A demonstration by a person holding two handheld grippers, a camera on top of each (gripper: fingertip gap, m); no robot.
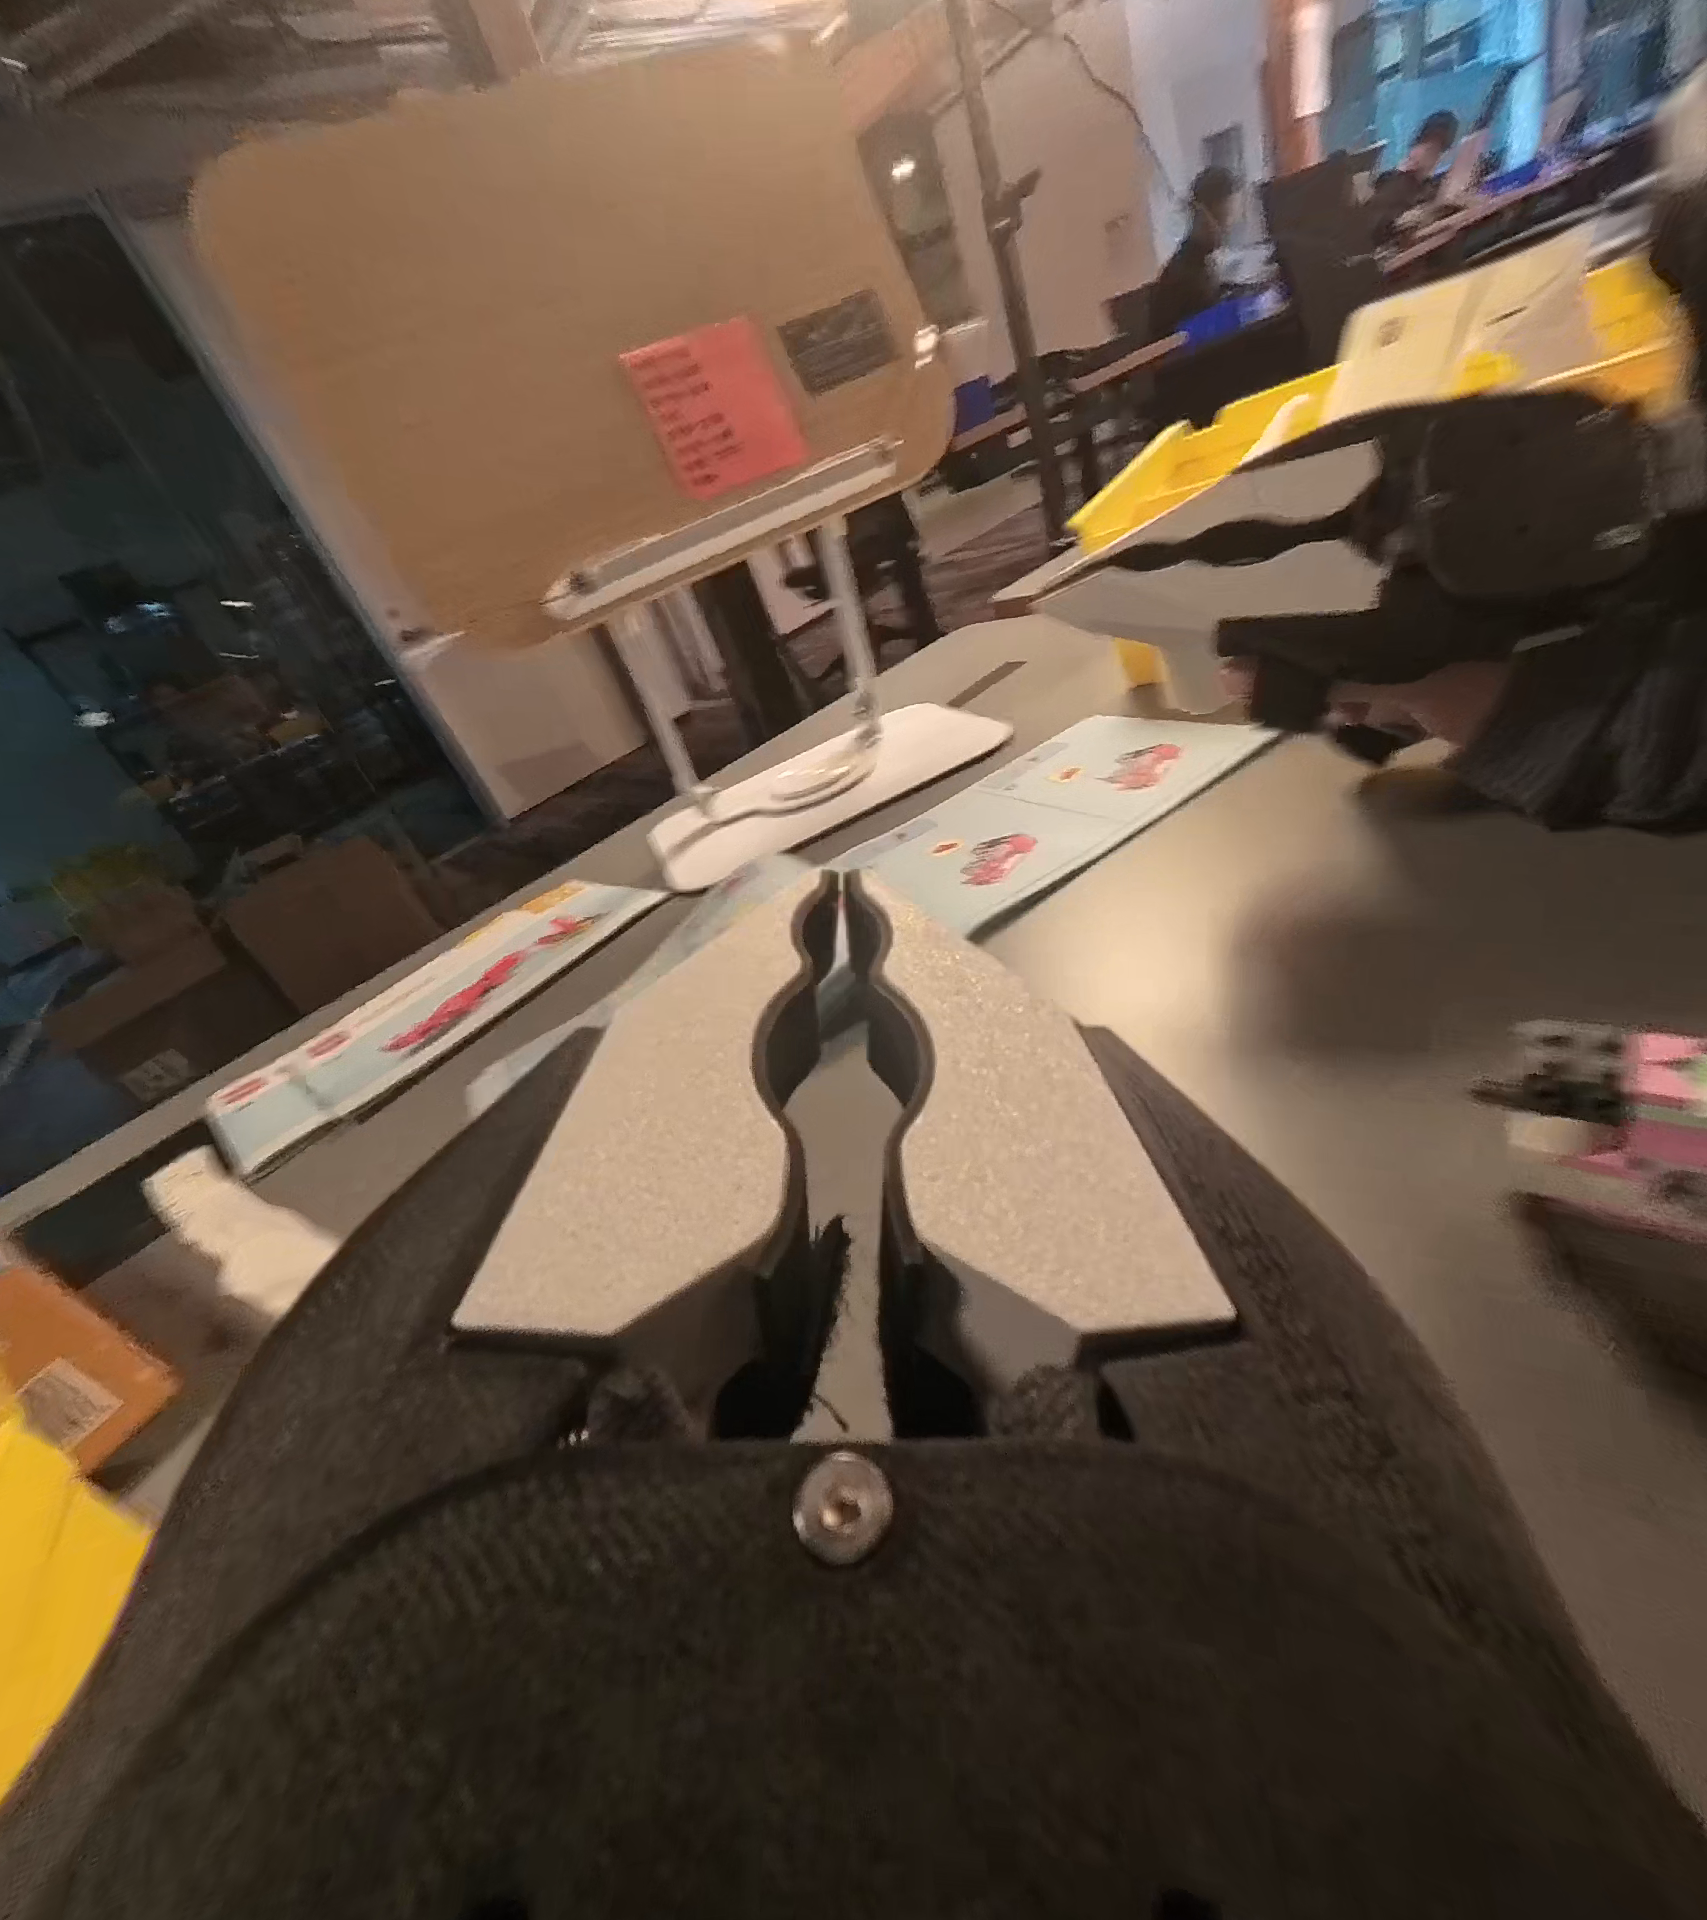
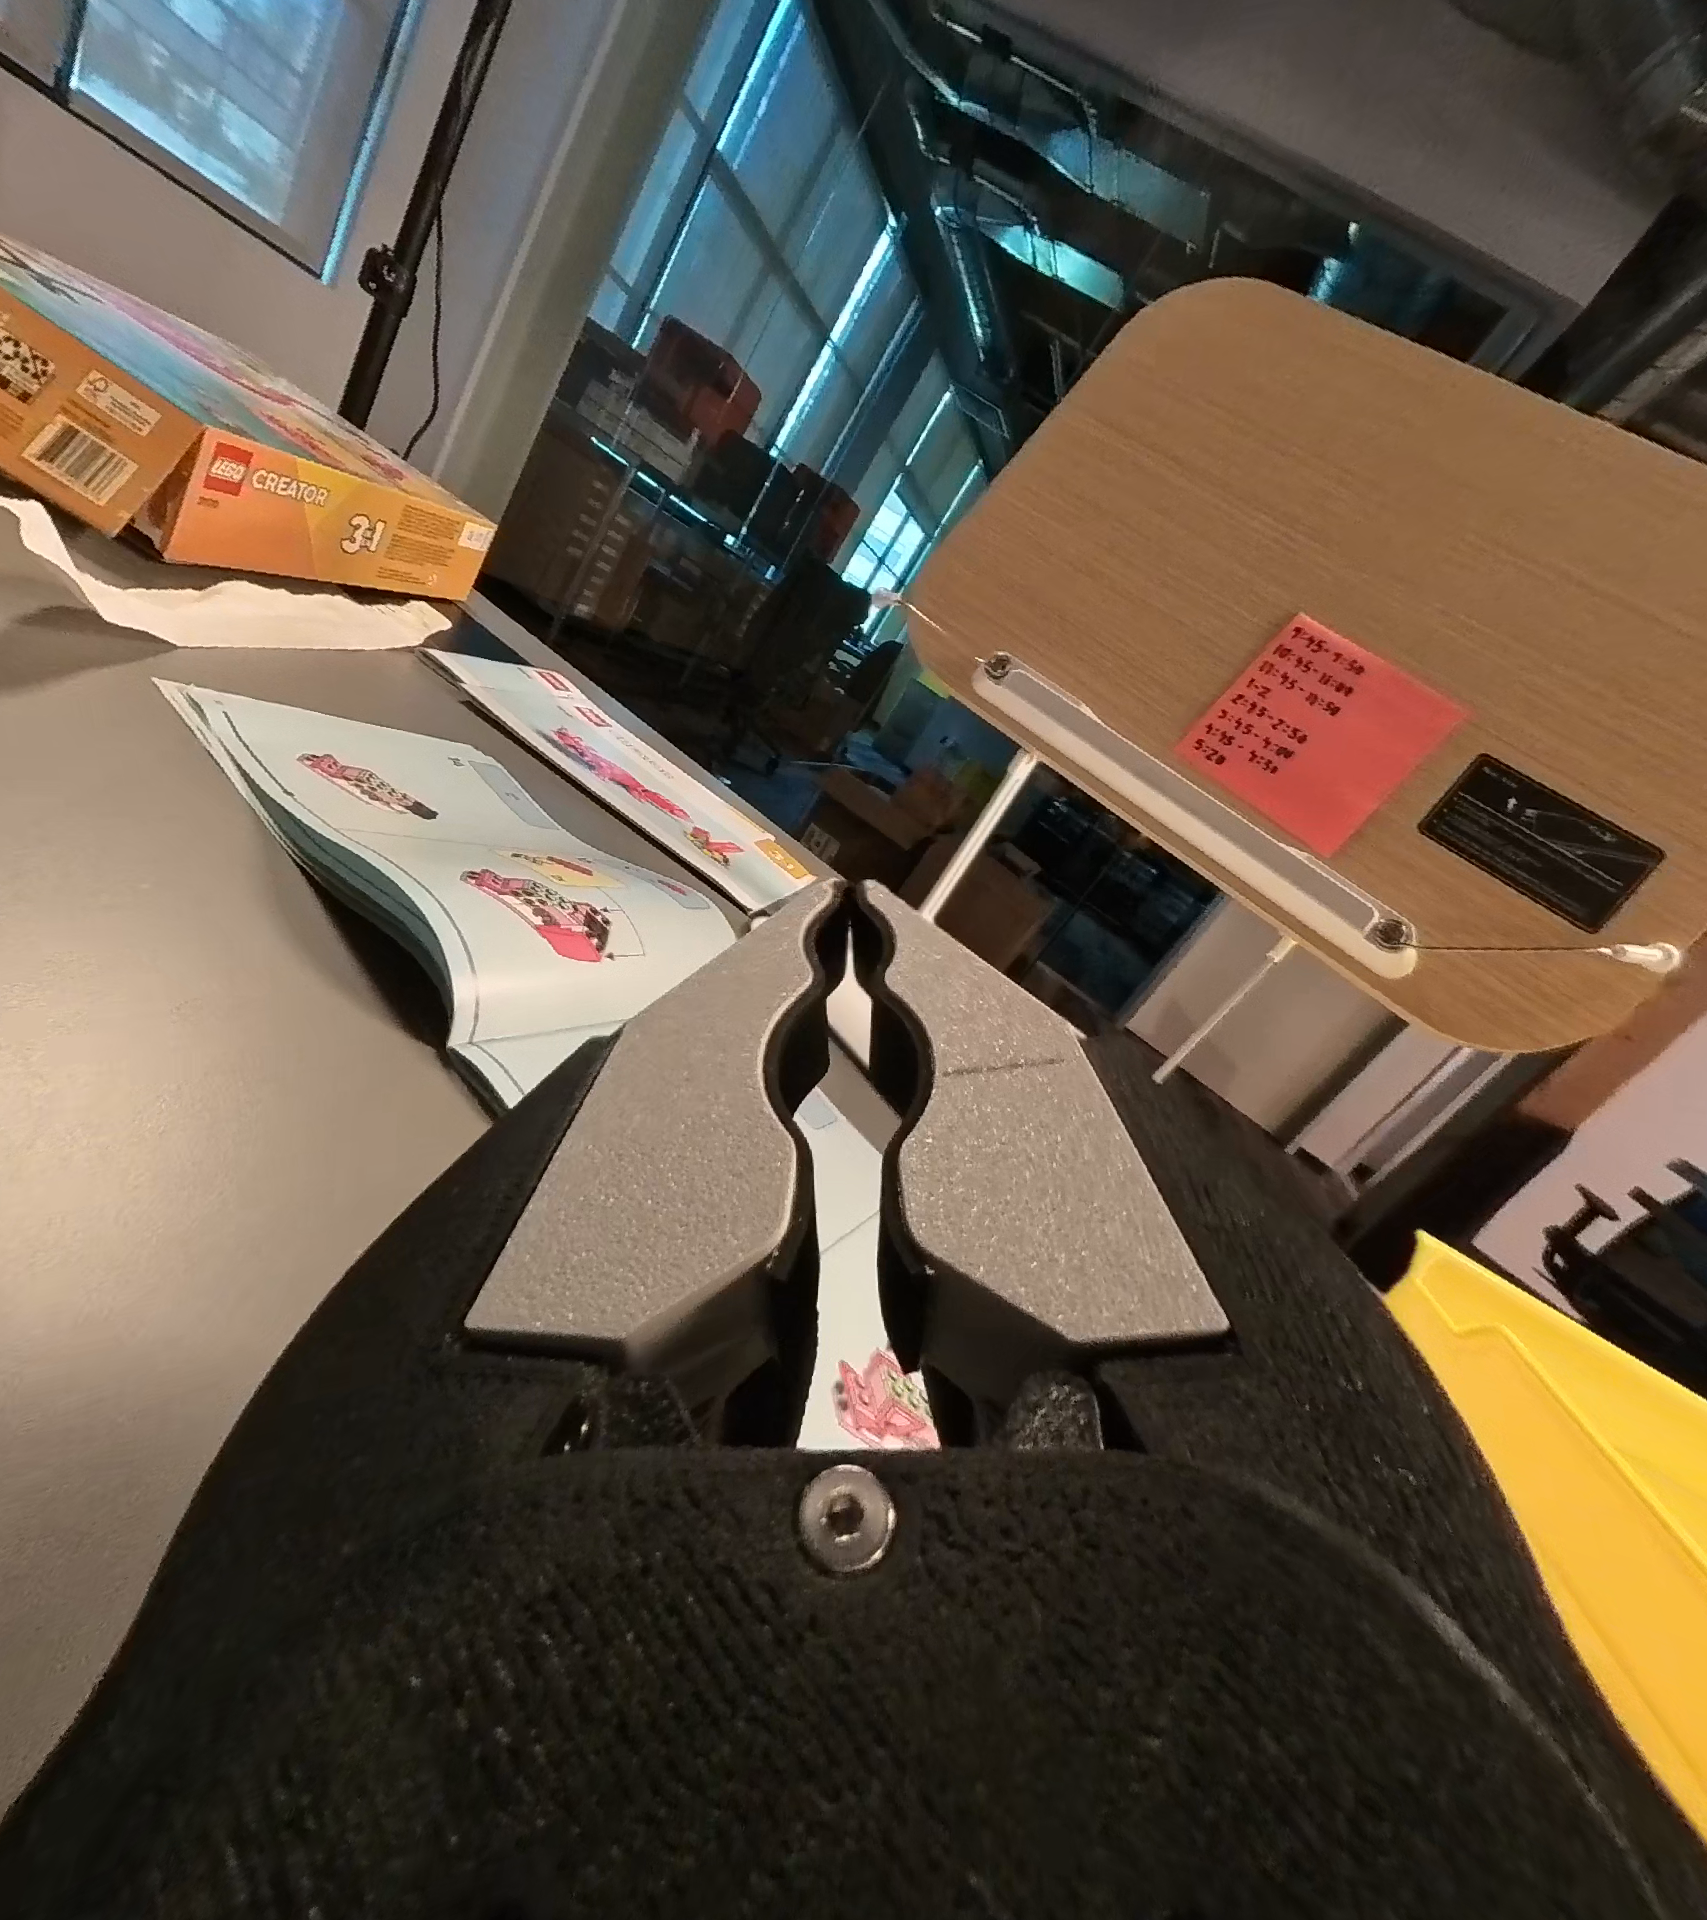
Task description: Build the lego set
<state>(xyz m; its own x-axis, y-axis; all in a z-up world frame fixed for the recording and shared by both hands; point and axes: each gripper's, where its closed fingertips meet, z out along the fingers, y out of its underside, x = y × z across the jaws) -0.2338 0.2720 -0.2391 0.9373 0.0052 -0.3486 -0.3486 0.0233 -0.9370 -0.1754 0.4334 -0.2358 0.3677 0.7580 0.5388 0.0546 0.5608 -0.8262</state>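
Workshop hall, dim, glass partitions and ceiling ducts behind; people sit at desks far off at 1 o'clock in the left wrist view. Dark grey tabletop (image 2: 101, 987) carries everything.

Wooden board on a white stand (image 2: 1348, 623), at 1–2 o'clock in the right wrist view, 12 o'clock in the left. It bears a pink sticky note (image 2: 1322, 732) with handwriting and a black printed plate (image 2: 1540, 857).

Orange building-brick box (image 2: 205, 478) at 10 o'clock in the right wrist view, printed with a logo, barcode and small text, with a white paper scrap (image 2: 205, 608) under its edge.

Yellow bin (image 2: 1607, 1507) at 4 o'clock, just beside the right gripper.

Open instruction booklet (image 2: 475, 883), pale blue pages with pink model drawings, at 10–11 o'clock just ahead of the right gripper. A second booklet (image 2: 641, 790) lies beyond it.

Pink and green brick model (image 1: 1680, 1132), blurred, at 3 o'clock in the left wrist view.

Left gripper (image 1: 846, 881): fingers pressed together, nothing between them, above the tabletop near the booklets.

Right gripper (image 2: 851, 896): fingers pressed together, nothing pinched, over the booklet page.
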